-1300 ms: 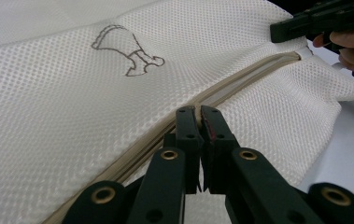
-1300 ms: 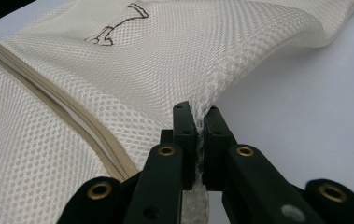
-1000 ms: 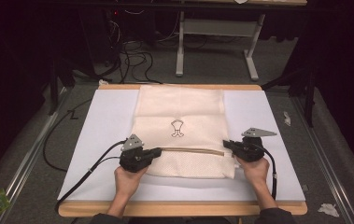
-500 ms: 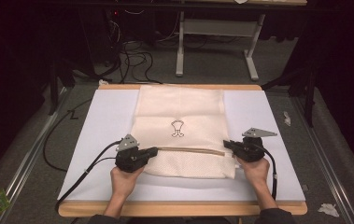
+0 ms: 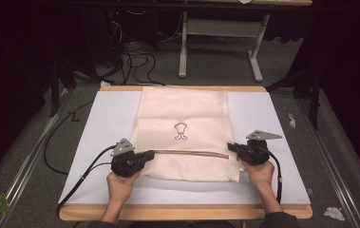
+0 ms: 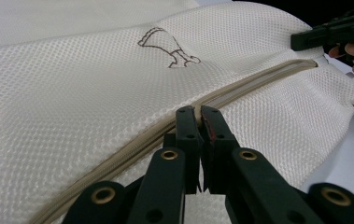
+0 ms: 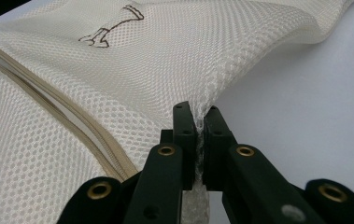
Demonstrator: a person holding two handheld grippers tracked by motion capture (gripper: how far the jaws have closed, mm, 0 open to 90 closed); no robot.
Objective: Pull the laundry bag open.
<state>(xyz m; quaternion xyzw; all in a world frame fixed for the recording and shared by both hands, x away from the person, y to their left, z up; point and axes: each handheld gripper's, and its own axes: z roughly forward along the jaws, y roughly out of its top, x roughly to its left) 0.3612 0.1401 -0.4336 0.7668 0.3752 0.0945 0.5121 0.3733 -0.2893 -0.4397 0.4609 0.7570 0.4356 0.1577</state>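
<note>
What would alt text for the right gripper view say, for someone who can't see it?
Two black jaws of the right gripper are shut on a pinched fold of a cream mesh bag lying on a white table. A tan zipper runs along the bag at left, with a small dark outline drawing above.

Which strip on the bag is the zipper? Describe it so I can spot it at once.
On the white mat lies a cream mesh bag. Below its small printed logo, the zipper is a tan band running straight across between the two grippers, darker and smoother than the mesh.
</note>
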